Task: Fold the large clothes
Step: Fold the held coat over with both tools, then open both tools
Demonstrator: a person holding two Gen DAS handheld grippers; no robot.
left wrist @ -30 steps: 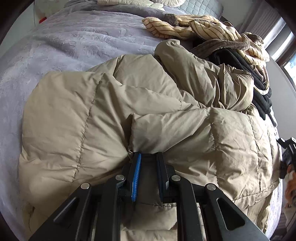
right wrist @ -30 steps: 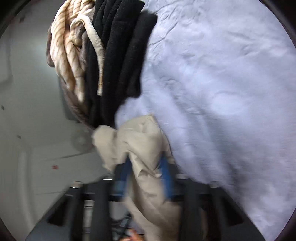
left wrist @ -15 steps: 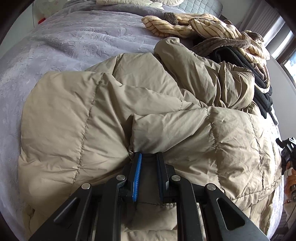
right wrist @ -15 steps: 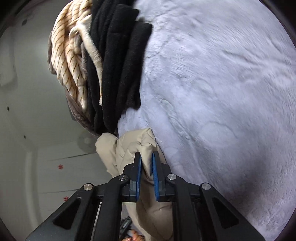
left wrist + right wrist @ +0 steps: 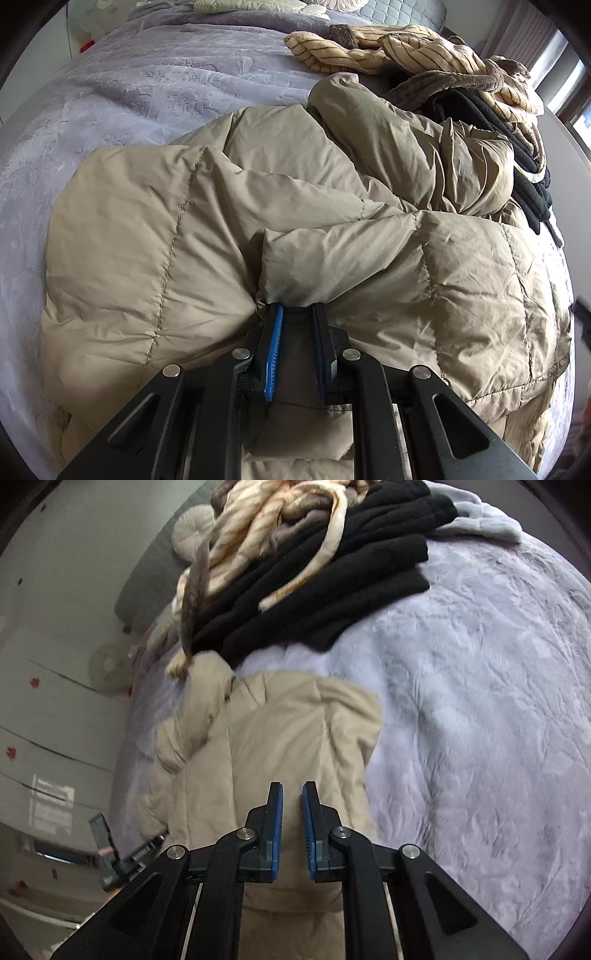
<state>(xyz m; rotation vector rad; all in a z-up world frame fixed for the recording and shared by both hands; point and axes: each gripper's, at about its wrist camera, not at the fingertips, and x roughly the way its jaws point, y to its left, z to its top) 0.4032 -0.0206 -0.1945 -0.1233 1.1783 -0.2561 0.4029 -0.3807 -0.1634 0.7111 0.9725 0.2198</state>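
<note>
A large tan quilted down jacket (image 5: 207, 236) lies bunched on a grey-lilac bed cover (image 5: 155, 77). My left gripper (image 5: 298, 314) is shut on a fold of the jacket near its front edge, with fabric pinched between the blue pads. In the right wrist view the jacket (image 5: 291, 734) lies spread below my right gripper (image 5: 292, 794). Its jaws stand slightly apart with nothing between them, above the jacket.
A pile of black (image 5: 517, 147) and cream striped (image 5: 424, 51) clothes lies at the far right of the bed, also in the right wrist view (image 5: 325, 590). The bed cover (image 5: 480, 701) stretches to the right. The bed edge, white wall and drawers (image 5: 55, 701) lie left.
My right gripper has let go of the jacket fold it pinched and has swung up over the jacket. The left gripper keeps its hold and has barely moved.
</note>
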